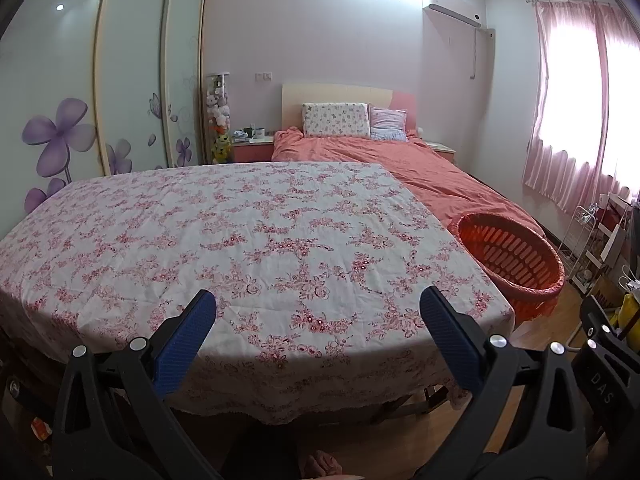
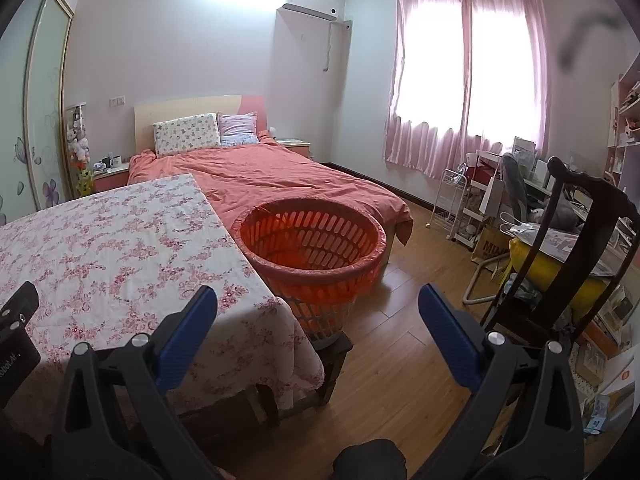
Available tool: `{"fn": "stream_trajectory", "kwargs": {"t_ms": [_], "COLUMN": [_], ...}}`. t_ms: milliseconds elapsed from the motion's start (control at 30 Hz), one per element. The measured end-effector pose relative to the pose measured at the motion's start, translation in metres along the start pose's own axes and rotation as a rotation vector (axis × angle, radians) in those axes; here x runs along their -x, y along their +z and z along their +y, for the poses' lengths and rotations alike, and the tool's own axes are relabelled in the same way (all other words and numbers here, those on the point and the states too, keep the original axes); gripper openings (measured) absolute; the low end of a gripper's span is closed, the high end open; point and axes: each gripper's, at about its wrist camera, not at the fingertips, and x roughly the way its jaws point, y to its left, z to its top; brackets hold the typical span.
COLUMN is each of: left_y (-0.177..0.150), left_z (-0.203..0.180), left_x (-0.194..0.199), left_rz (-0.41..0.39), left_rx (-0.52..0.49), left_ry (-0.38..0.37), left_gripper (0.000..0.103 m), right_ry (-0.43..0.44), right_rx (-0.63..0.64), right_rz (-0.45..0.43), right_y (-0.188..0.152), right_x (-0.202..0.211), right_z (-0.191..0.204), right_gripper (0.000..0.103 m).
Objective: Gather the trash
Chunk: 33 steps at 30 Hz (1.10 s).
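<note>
An orange slatted basket (image 2: pixel 312 248) lined with an orange bag stands on a dark stool at the table's right end; it also shows in the left wrist view (image 1: pixel 512 256). A table with a floral cloth (image 1: pixel 240 248) fills the left wrist view and shows at the left of the right wrist view (image 2: pixel 112 248). I see no trash on the cloth. My left gripper (image 1: pixel 318 304) is open and empty over the table's near edge. My right gripper (image 2: pixel 318 304) is open and empty, above the floor near the basket.
A bed with an orange cover (image 2: pixel 288 176) lies behind the table and basket. A dark wooden chair (image 2: pixel 576 248) with a yellow cushion and cluttered shelves (image 2: pixel 500 200) stand at the right. Wooden floor (image 2: pixel 400 320) lies between basket and chair. A wardrobe (image 1: pixel 100 80) stands on the left.
</note>
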Motion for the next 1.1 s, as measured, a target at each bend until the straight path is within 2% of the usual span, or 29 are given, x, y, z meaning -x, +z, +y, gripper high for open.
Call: {"fn": "stream_trajectory", "kwargs": {"t_ms": [1100], "left_y": [0.001], "left_z": [-0.002], "left_x": [-0.016], "left_rz": [0.033], "left_rx": [-0.007], "left_ry": [-0.007], "left_gripper": [0.100], "right_ry": [0.006], "right_rx": [-0.002], "right_rz": [0.029], "right_y": [0.002], "right_x": [-0.018], "right_z": [0.004], "right_gripper": [0.098]}}
